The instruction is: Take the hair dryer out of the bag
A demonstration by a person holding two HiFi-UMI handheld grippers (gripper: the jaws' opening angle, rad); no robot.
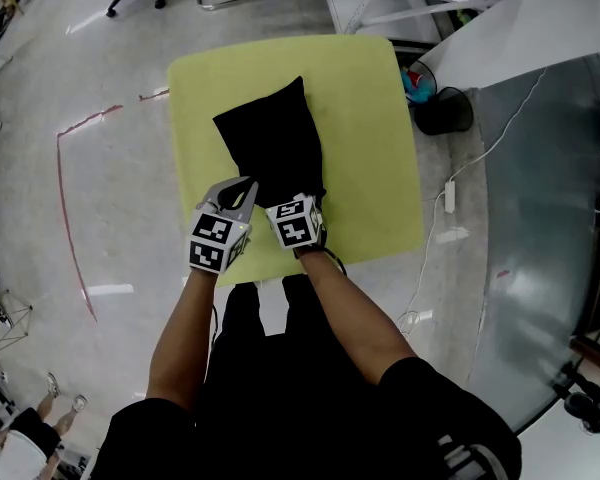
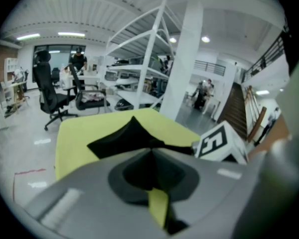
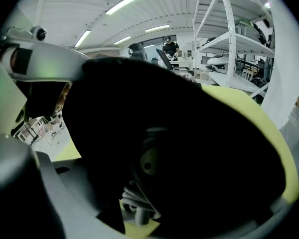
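The yellow-green bench [image 1: 380,148] fills the middle of the head view. The black bag [image 1: 275,138] lies flat on it, its mouth turned towards us at the near edge.

Our left tool [image 1: 248,186] has its jaws pressed together right at the bag's near hem. It looks to be nipping the cloth there, though the fabric is too thin and dark for us to be sure. Our right tool [image 1: 300,213] sits just beside it at the mouth, jaws spread wide with black cloth draped over and around them.

Through that opening, the right gripper view shows the hair dryer [image 3: 148,166] still wholly inside the bag. It is a dark body with a pale round disc facing us, and its grey coiled cord [image 3: 132,198] is bunched just below. Nothing is gripped yet.

We judge the risks as follows:
- **Cloth in the jaws:** the right tool may close on loose cloth along with the dryer, so the whole bag drags towards the bench edge instead of releasing it.
- **Cord only:** if we catch only the cord, the dryer could hang, swing and drop.
- **Hem slipping:** if the left tool's hold on the hem slips, the mouth collapses and we lose sight of the dryer.
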